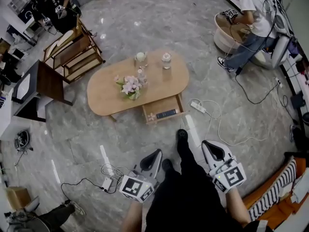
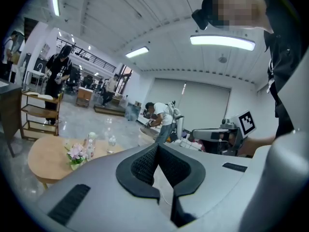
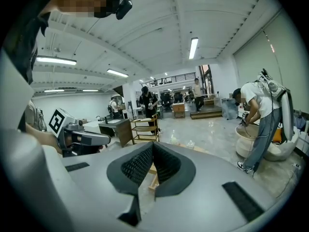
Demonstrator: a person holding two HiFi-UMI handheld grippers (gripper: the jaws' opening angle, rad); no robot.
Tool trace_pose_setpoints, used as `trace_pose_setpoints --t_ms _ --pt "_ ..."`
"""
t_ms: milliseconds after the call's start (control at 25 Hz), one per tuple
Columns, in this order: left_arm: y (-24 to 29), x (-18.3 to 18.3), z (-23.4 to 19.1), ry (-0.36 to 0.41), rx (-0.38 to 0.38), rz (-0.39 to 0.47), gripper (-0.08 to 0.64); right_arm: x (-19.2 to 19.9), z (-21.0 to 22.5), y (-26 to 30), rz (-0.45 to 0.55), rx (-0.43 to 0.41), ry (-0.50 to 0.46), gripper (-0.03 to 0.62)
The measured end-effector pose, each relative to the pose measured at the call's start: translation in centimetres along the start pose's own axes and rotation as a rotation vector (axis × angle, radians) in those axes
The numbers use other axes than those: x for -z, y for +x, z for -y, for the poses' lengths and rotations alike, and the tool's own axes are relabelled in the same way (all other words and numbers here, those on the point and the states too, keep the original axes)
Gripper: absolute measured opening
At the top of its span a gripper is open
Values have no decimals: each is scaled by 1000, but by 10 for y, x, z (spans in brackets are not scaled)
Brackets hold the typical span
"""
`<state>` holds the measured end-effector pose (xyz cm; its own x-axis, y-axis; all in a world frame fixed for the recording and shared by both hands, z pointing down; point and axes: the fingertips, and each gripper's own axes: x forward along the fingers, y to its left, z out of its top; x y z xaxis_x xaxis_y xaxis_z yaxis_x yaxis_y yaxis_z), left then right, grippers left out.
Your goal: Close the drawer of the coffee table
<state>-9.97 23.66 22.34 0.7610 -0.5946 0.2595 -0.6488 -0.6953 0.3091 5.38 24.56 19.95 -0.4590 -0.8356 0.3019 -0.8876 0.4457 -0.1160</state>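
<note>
The oval wooden coffee table [image 1: 108, 93] stands on the marble floor ahead of me. Its drawer [image 1: 163, 111] is pulled out on the near side, with a dark flat item and something pink inside. A flower bunch [image 1: 129, 86] and two bottles [image 1: 166, 60] stand on top. My left gripper [image 1: 157, 153] and right gripper [image 1: 209, 145] hover well short of the drawer, both shut and holding nothing. In the left gripper view the shut jaws [image 2: 157, 147] point past the table [image 2: 46, 159]. The right gripper [image 3: 152, 144] shows wood below its tips.
A power strip [image 1: 198, 106] with a white cable lies right of the drawer. My shoe [image 1: 182, 135] is just before it. A wooden shelf [image 1: 73, 50] and a dark desk [image 1: 42, 83] stand left. A person [image 1: 253, 18] bends over a round white tub [image 1: 227, 40].
</note>
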Motion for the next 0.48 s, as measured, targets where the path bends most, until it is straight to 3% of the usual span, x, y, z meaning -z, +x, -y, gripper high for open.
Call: trace_pose_setpoints --t_ms 480 --pt "122 -80 -46 30 -127 36 12 -60 98 121 24 -210 -27 12"
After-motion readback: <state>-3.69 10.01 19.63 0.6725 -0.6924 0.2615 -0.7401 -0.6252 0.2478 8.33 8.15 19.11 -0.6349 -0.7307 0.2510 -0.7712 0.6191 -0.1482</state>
